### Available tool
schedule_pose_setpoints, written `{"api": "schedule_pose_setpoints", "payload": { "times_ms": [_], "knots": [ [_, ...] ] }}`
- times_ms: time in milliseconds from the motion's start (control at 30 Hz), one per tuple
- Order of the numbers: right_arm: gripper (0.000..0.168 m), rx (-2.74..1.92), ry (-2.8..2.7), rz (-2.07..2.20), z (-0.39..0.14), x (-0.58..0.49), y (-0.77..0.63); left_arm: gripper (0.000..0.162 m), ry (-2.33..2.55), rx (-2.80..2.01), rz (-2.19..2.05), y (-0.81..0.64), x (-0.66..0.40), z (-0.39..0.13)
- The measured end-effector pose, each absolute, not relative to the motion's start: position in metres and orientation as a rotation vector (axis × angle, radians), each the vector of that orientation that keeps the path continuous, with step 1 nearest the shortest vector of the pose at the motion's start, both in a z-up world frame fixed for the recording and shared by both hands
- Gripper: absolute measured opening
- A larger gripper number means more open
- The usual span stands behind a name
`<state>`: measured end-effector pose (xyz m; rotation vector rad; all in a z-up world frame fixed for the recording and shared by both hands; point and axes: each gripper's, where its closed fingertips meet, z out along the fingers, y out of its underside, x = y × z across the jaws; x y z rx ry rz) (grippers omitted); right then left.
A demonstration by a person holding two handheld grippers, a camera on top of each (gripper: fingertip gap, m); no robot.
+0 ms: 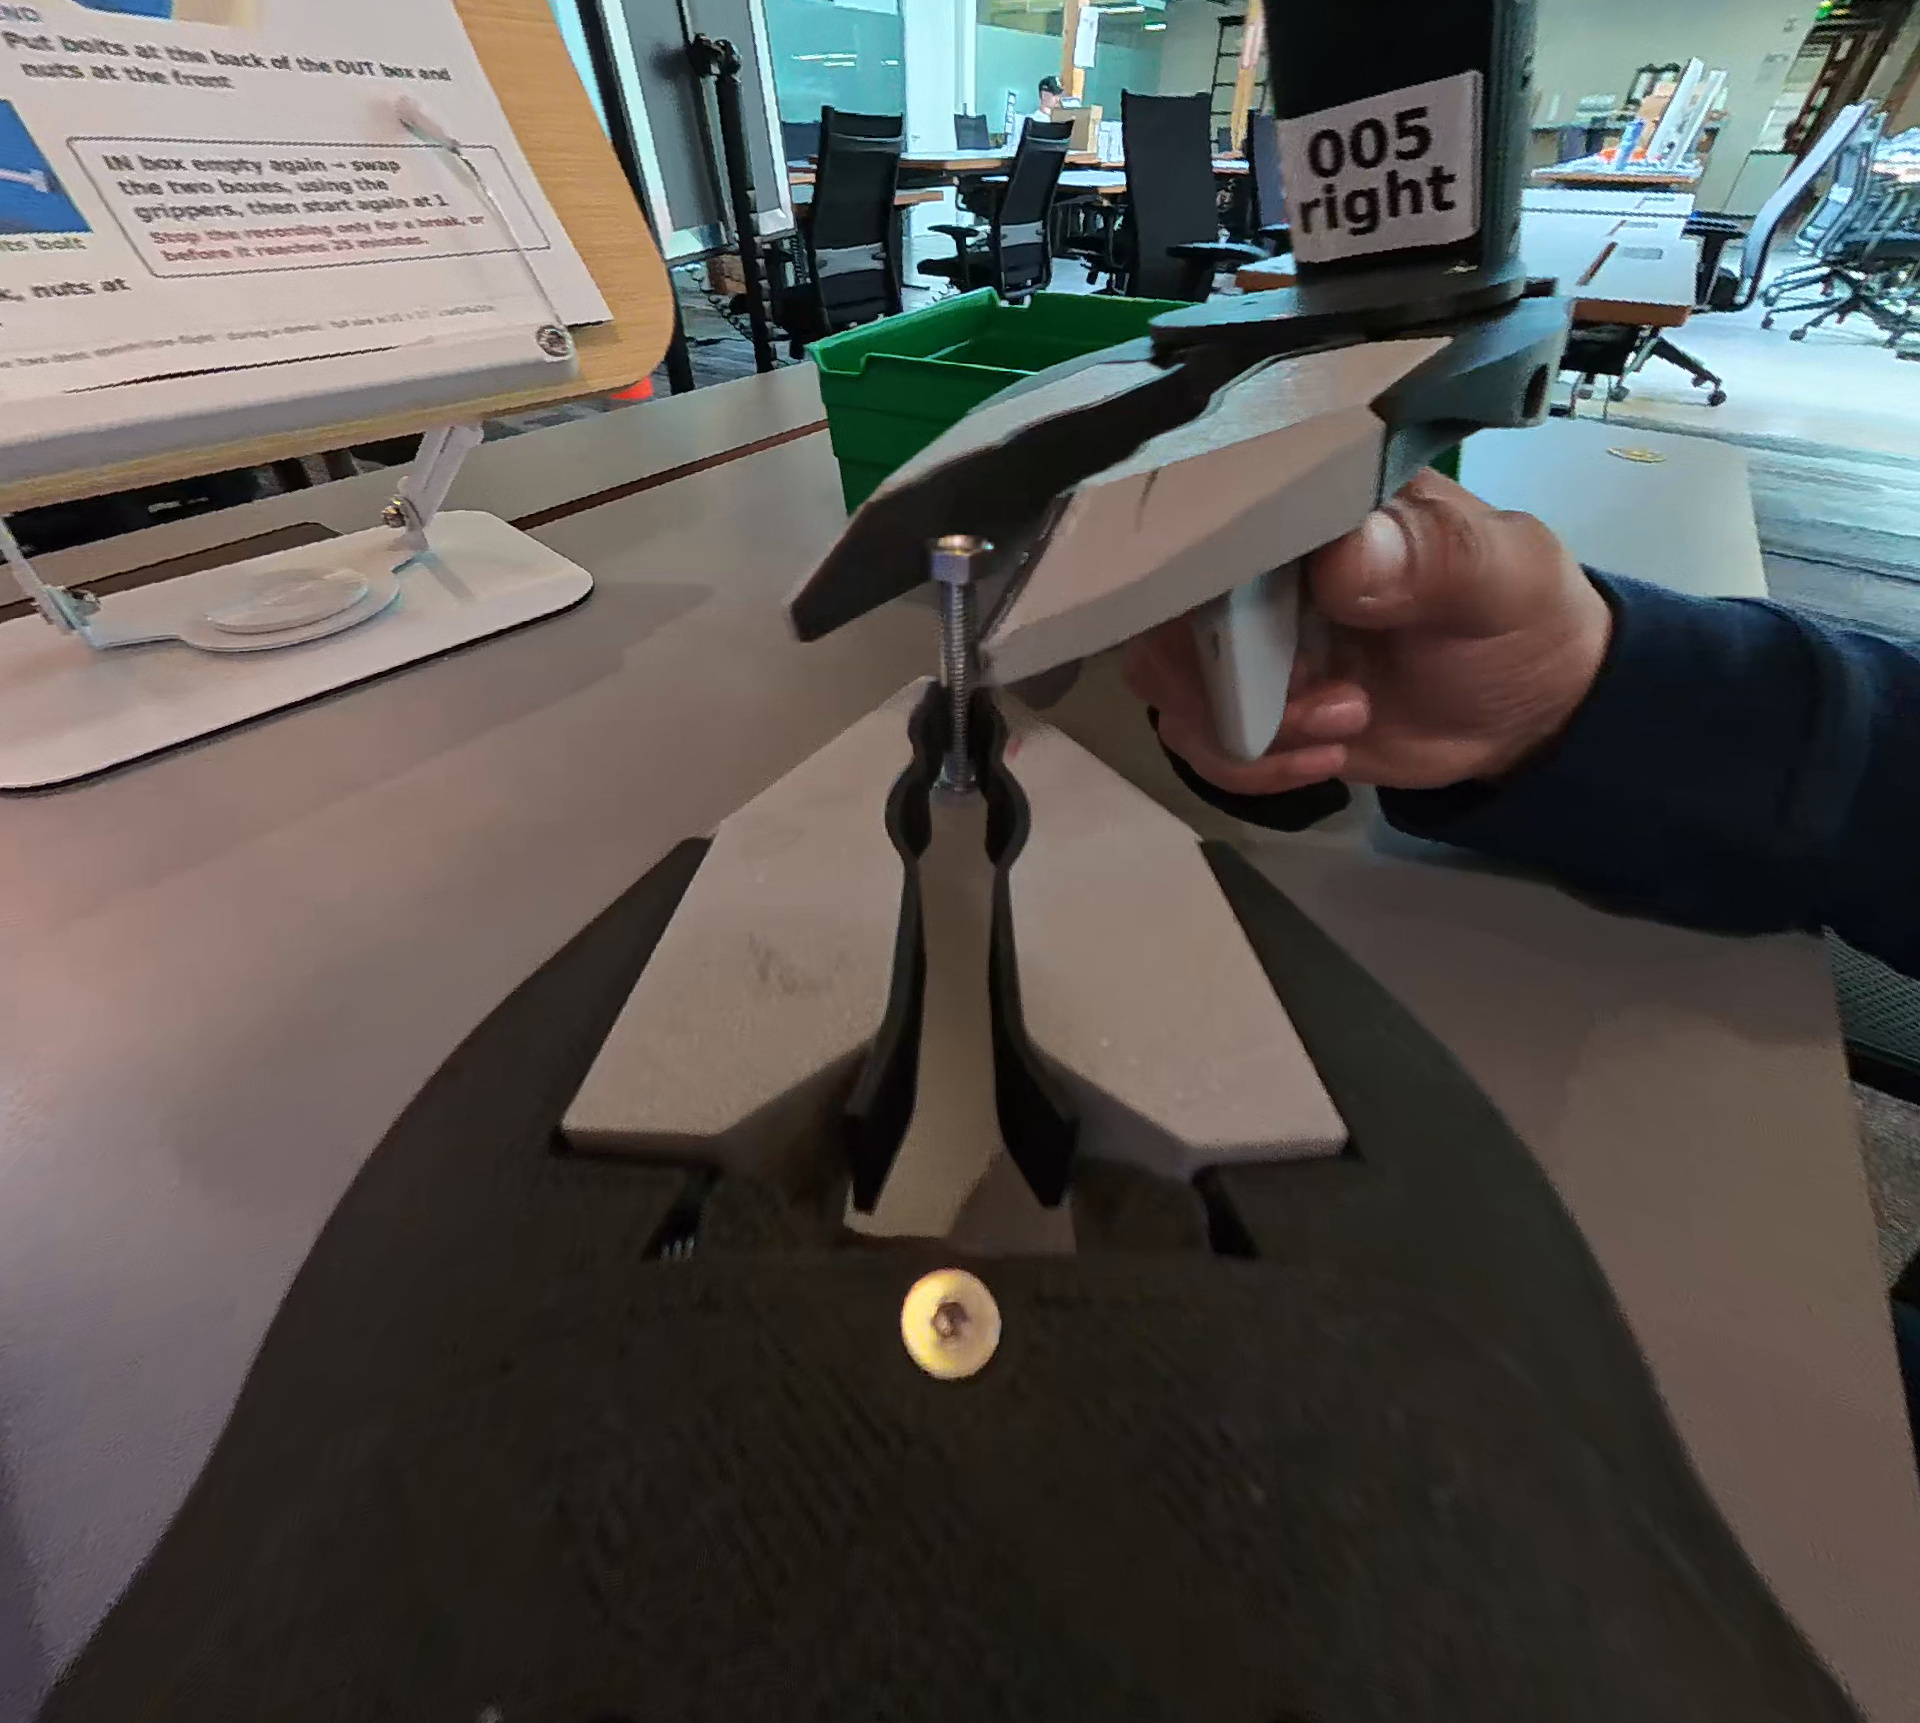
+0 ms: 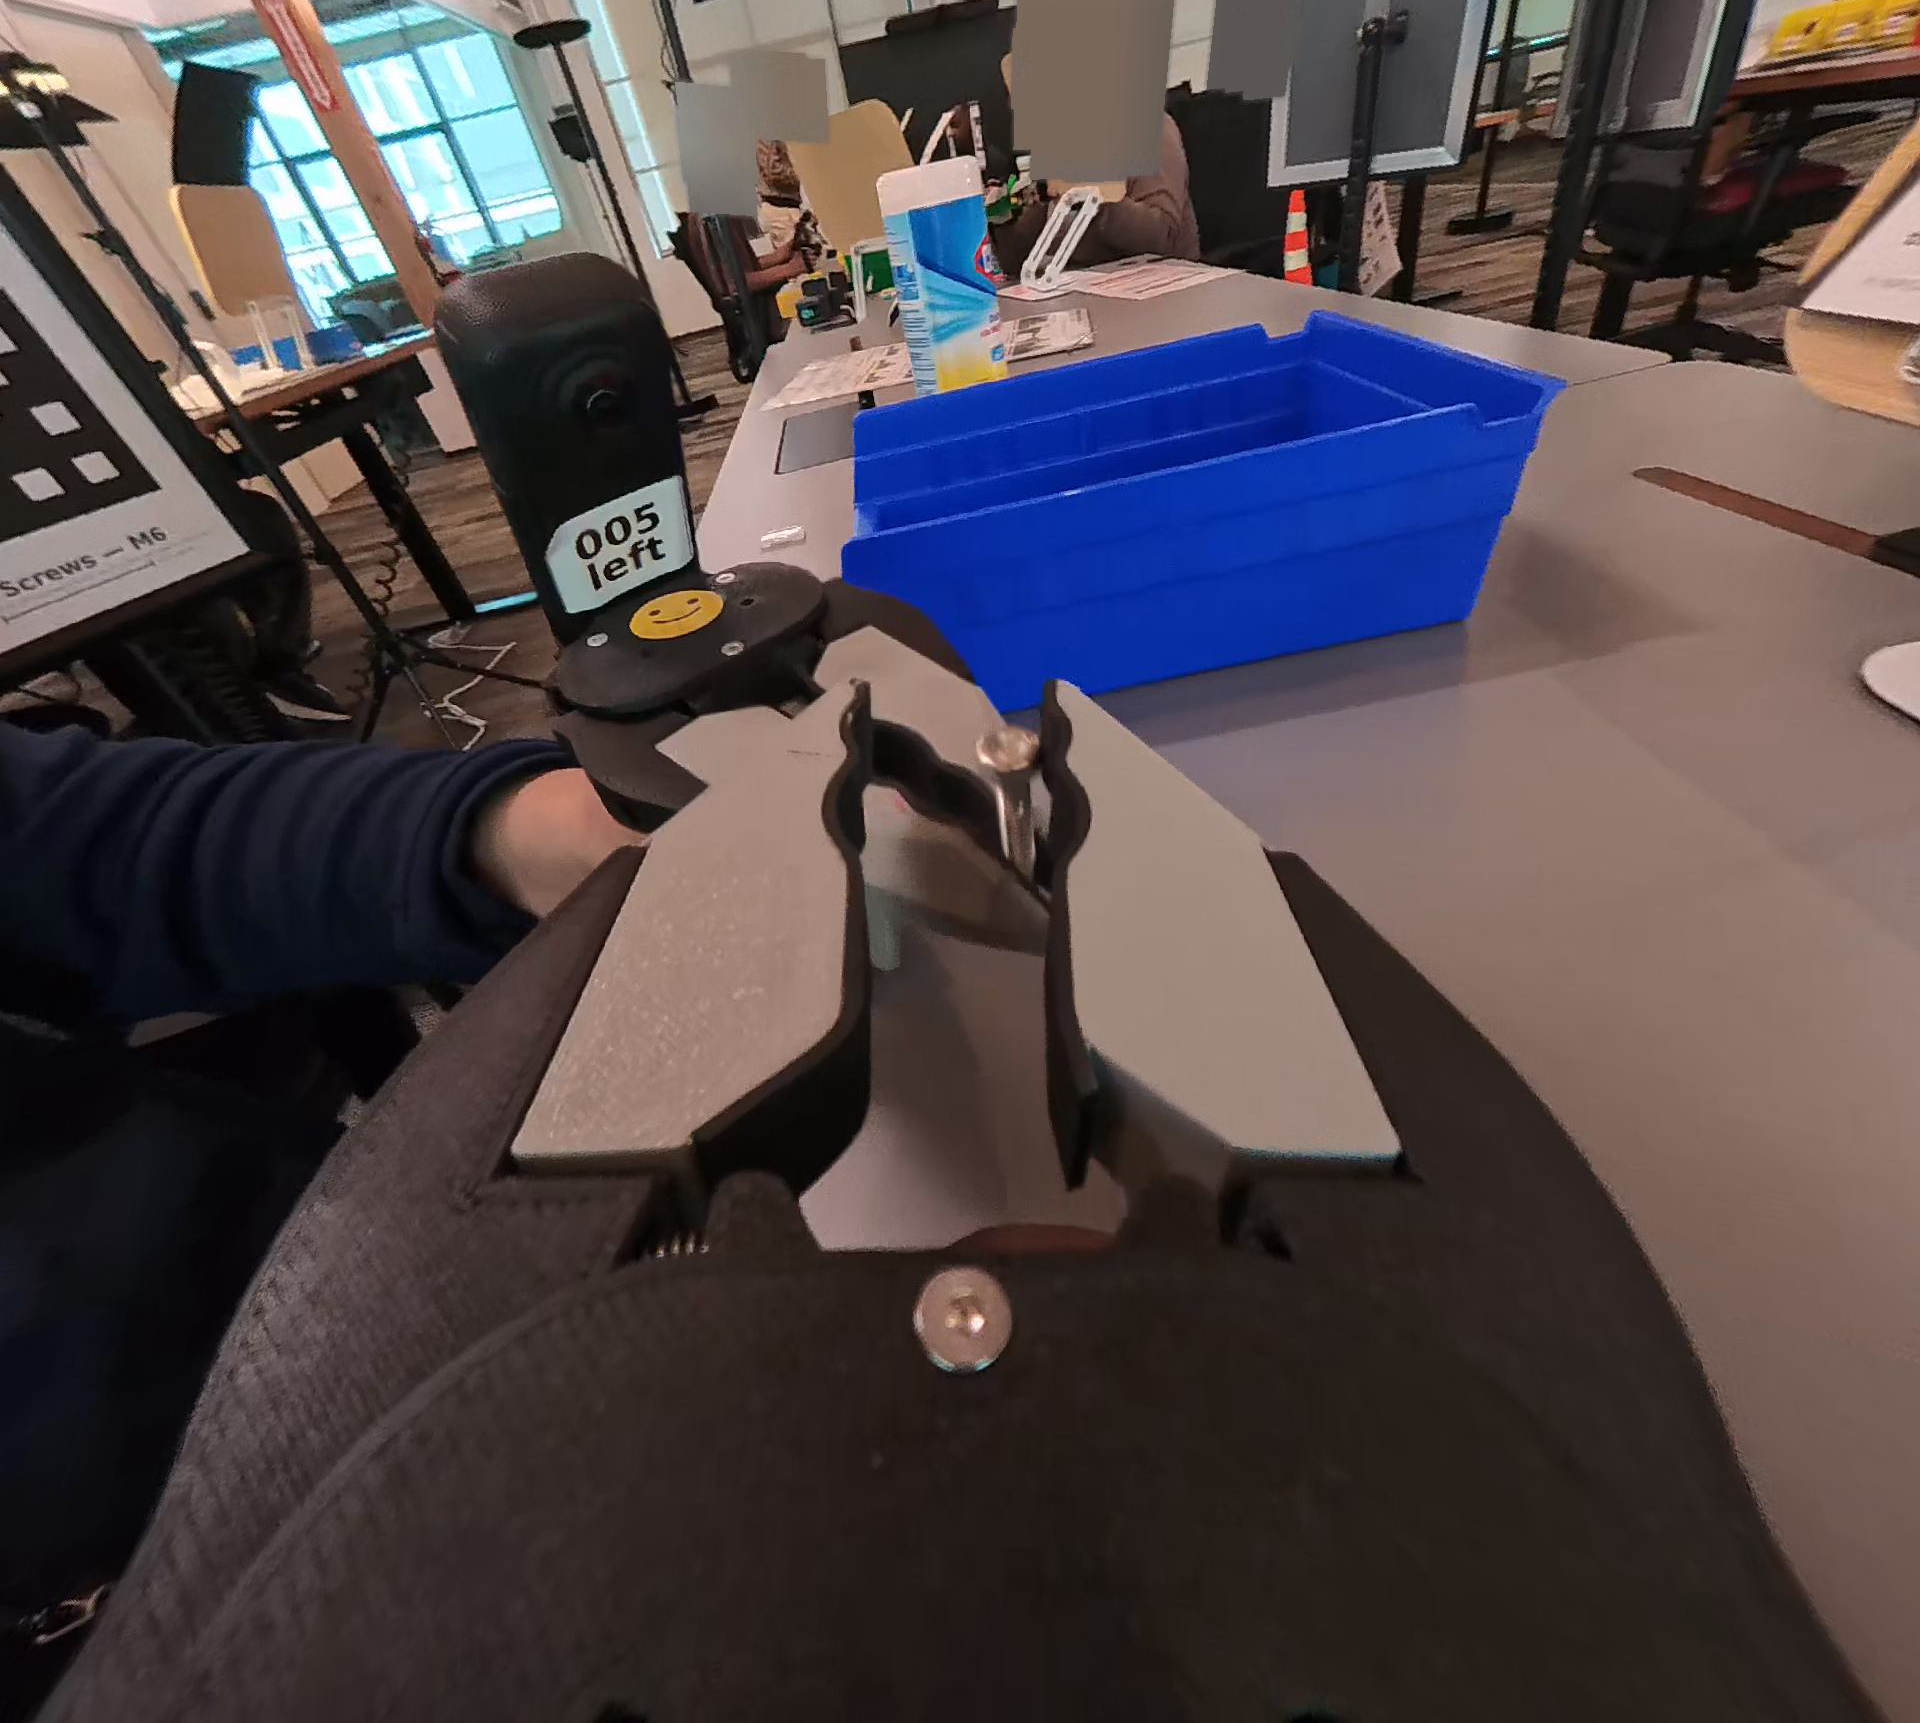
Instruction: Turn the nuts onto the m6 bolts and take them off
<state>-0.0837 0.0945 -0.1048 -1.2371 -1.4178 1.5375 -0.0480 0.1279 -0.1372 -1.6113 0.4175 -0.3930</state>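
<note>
A silver M6 bolt (image 1: pixel 956 665) stands upright in my left gripper (image 1: pixel 956 717), which is shut on its lower shaft just above the grey table (image 1: pixel 312 946). A hex nut (image 1: pixel 961 556) sits at the bolt's top end. My right gripper (image 1: pixel 914 613) comes in from the right, tilted down, with its fingertips on either side of the nut. In the right wrist view the right gripper (image 2: pixel 956 738) has its jaws apart, and the bolt (image 2: pixel 1013 800) lies against the right-hand pad. The left gripper's fingers (image 2: pixel 748 738) show beneath it.
A green bin (image 1: pixel 914 395) stands behind the grippers and a blue bin (image 2: pixel 1195 572) stands farther along the table. An instruction sheet on a stand (image 1: pixel 260 115) is at the left. A wipes canister (image 2: pixel 940 271) stands beyond the blue bin. A hand (image 1: pixel 1455 634) holds the right gripper. My right fingertips sit around 5 cm from my left ones.
</note>
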Motion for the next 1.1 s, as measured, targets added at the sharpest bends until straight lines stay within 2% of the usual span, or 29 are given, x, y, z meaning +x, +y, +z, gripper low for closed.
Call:
{"api": "schedule_pose_setpoints", "payload": {
  "times_ms": [367,567,800,1100],
  "knots": [
    [0.027,-1.229,-1.325,1.529,-0.089,-0.068,0.113,0.003,0.294,-1.571,-0.450,0.128,-0.066,-0.126],
    [0.023,-1.228,-1.399,1.495,-0.099,-0.075,0.102,0.003,0.349,-1.583,-0.438,0.127,-0.057,-0.130],
    [0.027,-1.234,-1.430,1.491,-0.105,-0.082,0.096,0.003,0.406,-1.591,-0.450,0.126,-0.046,-0.133],
    [0.023,-1.228,-1.342,1.488,-0.093,-0.071,0.111,0.003,0.343,-1.600,-0.414,0.129,-0.059,-0.133]
  ]
}}
